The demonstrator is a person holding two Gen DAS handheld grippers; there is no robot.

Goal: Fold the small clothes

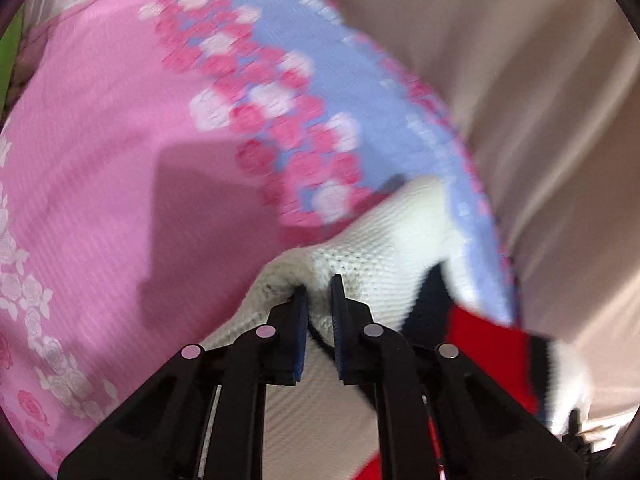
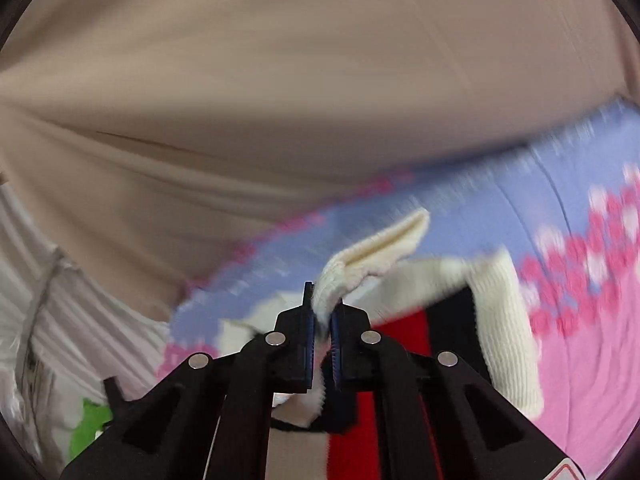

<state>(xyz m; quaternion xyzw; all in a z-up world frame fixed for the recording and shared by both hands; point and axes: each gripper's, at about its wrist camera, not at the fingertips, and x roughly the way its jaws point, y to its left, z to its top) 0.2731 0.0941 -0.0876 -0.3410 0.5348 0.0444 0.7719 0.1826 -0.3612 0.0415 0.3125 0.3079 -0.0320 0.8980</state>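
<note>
A small cream knitted sweater point(image 1: 372, 248) with red point(image 1: 480, 344) and dark stripes lies on a pink and blue floral bedspread point(image 1: 120, 152). My left gripper point(image 1: 319, 292) is shut on a bunched fold of the cream knit near the picture's lower middle. In the right wrist view, my right gripper point(image 2: 322, 300) is shut on a ribbed cream edge of the same sweater point(image 2: 372, 252), lifted off the bed. A cream sleeve point(image 2: 508, 328) and the red stripe point(image 2: 404, 324) show beyond the fingers. Both views are blurred by motion.
A beige curtain or sheet point(image 2: 280, 80) fills the space beyond the bed edge. White pleated fabric point(image 2: 72, 320) and a green patch point(image 2: 90, 420) sit at the lower left of the right wrist view. Pink bedspread point(image 2: 580, 380) stretches to the right.
</note>
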